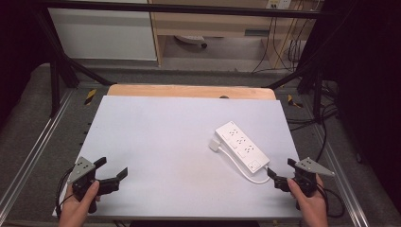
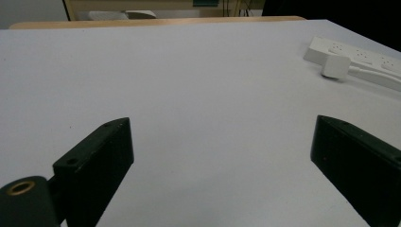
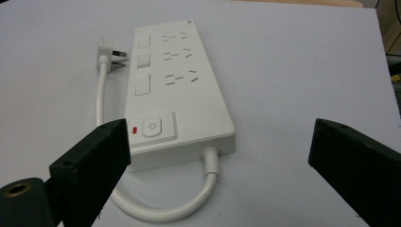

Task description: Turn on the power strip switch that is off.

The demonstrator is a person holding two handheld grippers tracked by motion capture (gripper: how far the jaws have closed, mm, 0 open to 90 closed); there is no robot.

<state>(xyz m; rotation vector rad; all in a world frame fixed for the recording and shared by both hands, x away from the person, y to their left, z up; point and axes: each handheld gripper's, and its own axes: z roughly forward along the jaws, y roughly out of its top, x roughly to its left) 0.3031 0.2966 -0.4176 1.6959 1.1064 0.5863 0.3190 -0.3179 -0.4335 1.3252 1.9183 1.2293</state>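
Both grippers sat at the near edge of the table [image 1: 156, 137], jaws spread wide and holding nothing. Left gripper [image 1: 111, 171] rested well apart from the power strip [image 1: 242, 145]; right gripper [image 1: 279, 172] sat just beside its near end, by the cord [image 3: 156, 210]. Beyond, the plug [image 1: 215, 144] lay against the strip's far side. No step appeared begun; likely next move: grasping the plug.

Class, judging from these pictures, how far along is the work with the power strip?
Nothing looks done: the power strip lies flat on the white table, its plug loose beside it. In hand: nothing; the left gripper and right gripper are open and empty. Everything is still left.
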